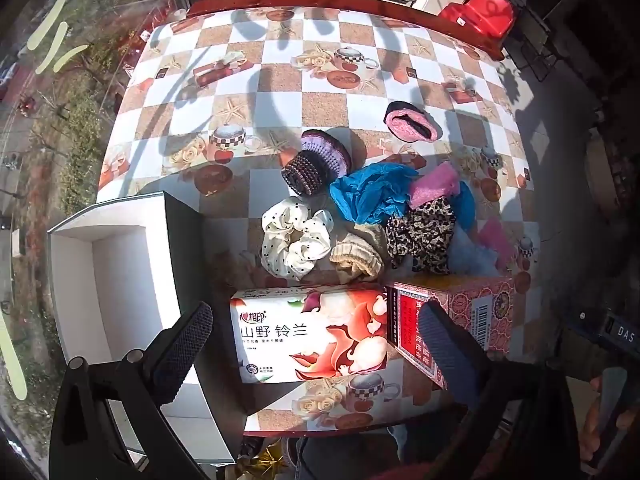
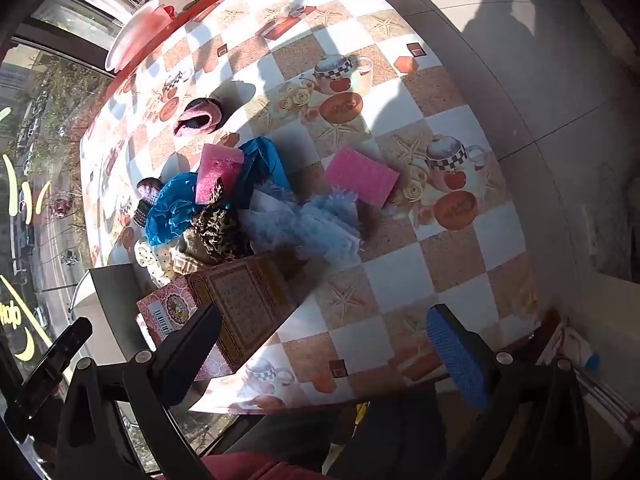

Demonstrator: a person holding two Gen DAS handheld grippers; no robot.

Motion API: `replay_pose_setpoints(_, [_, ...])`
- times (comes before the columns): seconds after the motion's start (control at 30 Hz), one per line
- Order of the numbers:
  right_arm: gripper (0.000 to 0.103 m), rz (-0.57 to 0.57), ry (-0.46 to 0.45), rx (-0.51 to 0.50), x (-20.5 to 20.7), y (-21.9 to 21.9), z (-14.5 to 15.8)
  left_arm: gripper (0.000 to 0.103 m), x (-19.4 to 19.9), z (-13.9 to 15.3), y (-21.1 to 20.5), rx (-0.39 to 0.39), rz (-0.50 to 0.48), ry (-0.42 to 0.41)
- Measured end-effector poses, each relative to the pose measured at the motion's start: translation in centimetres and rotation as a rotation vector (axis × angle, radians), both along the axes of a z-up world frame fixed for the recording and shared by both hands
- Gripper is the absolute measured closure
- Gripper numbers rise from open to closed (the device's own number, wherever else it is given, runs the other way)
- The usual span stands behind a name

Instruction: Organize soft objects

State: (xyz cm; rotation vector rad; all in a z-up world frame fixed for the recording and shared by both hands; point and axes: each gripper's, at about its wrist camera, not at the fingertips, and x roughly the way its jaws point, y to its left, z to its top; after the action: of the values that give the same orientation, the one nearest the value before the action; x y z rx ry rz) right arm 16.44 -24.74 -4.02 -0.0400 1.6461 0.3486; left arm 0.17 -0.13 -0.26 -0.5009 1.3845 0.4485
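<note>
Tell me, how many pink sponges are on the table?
2. One pink sponge lies flat on the tablecloth, right of the pile. The other pink sponge leans on top of the pile, against the blue cloth. More could be hidden under the pile.

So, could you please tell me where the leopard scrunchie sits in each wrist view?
Left wrist: leopard scrunchie right of centre, just beyond the red box.
Right wrist: leopard scrunchie left of centre, beyond the same red box.
Shared landmark: the blue cloth touching it.
</note>
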Motion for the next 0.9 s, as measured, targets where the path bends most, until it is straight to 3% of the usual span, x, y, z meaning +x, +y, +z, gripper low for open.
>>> replay_pose_setpoints(0.3, [0.0, 0.001, 0.022, -0.013, 0.0, 0.8, -0.6, 0.0, 0.6, -0.8, -0.5, -0.026, -0.011, 0.032])
replay_pose_setpoints(0.7, [0.0, 0.023, 0.03, -0.025, 0.0, 1.8, -0.9, 0.0, 0.4, -1.2, 0.5, -0.045, 0.004, 0.016])
replay_pose_setpoints(0.9, [0.0, 0.022, 0.031, -0.027, 0.0, 1.9, -1.0, 0.0, 0.3, -1.2, 0.7, 0.0, 0.001, 0.001])
